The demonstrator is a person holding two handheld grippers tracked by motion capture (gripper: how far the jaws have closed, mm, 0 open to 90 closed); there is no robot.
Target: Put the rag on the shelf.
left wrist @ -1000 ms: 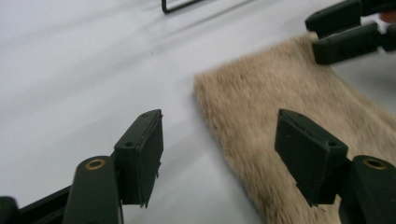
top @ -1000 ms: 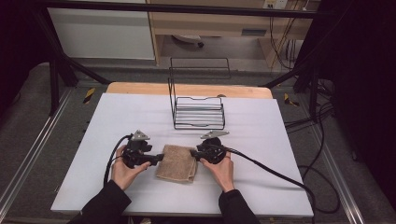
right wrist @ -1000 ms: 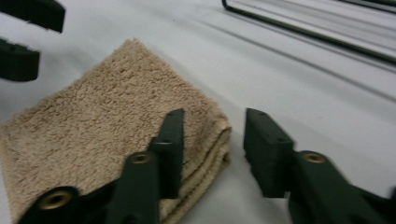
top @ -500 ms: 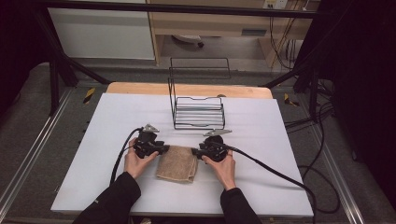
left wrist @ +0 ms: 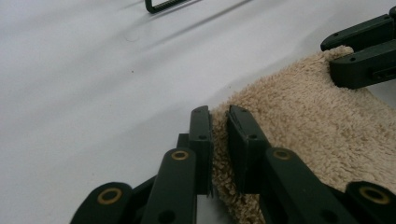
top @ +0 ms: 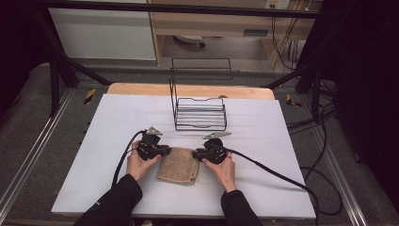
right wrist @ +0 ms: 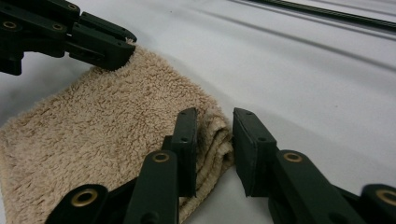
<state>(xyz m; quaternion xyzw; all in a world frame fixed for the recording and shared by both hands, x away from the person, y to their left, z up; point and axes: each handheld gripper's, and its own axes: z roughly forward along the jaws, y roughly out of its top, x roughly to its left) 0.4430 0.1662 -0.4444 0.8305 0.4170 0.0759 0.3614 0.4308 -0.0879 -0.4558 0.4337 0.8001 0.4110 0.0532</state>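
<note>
A folded tan towel (top: 179,165) lies on the white table (top: 113,117) between two hands. My left gripper (top: 167,151) pinches its far left corner. In the left gripper view its jaws (left wrist: 218,116) stand narrow, with towel pile (left wrist: 299,121) squeezed between the pads; they have just been closing. My right gripper (top: 195,153) is at the far right corner. Its jaws (right wrist: 214,119) have just been closing too, and the towel's thick folded edge (right wrist: 212,140) fills the gap between them. Each gripper view shows the other gripper on the opposite corner.
A black wire rack (top: 200,113) stands upright just beyond the towel, near the table's middle back. A black cable (top: 273,172) trails from the right gripper toward the right edge, and another (top: 123,160) loops left of the left hand.
The left hand has shifted right and away, from the towel's left side to its far left corner. Both pairs of jaws have narrowed onto the towel. The right hand has stayed in place.
</note>
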